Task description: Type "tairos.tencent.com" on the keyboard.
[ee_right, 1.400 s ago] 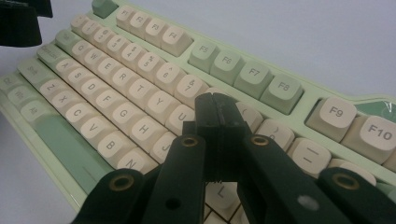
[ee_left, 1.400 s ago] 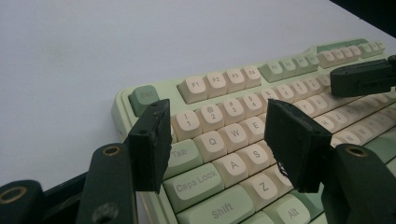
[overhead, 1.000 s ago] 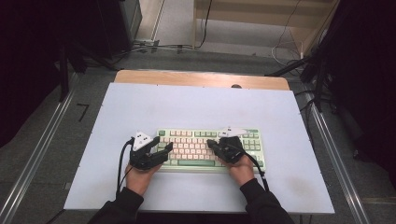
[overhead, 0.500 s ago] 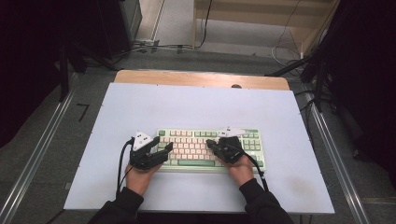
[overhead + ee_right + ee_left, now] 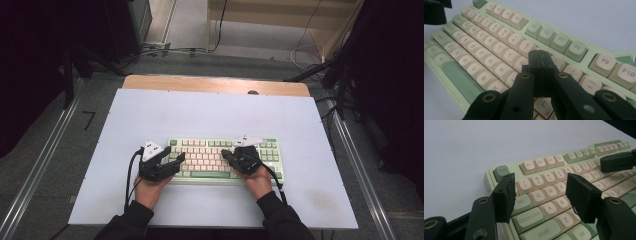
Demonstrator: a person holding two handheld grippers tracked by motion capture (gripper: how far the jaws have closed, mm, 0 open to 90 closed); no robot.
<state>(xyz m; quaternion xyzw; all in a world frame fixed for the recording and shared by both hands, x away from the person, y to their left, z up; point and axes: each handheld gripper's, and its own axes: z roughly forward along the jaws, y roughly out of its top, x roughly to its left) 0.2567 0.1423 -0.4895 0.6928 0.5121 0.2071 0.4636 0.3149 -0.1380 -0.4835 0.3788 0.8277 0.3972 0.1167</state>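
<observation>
My two grippers rest over the keyboard, ready to press keys.

Nearest to me, by the near edge of the white table point(image 5: 210, 120), my hands hold both grippers low over the keyboard point(image 5: 225, 161). My left gripper point(image 5: 540, 195) has its jaws partly open with nothing between them, above the Tab, Q and A keys at the keyboard's left end. My right gripper point(image 5: 539, 72) has its jaws pressed tight together, holding nothing, with the tip over the keys near U and J. Nothing has changed since a moment ago; both hands sit just as they did, so I think no key press has begun. There are no boxes or bowls here. Farther off, the table is bare up to its wooden far edge point(image 5: 215, 84).
</observation>
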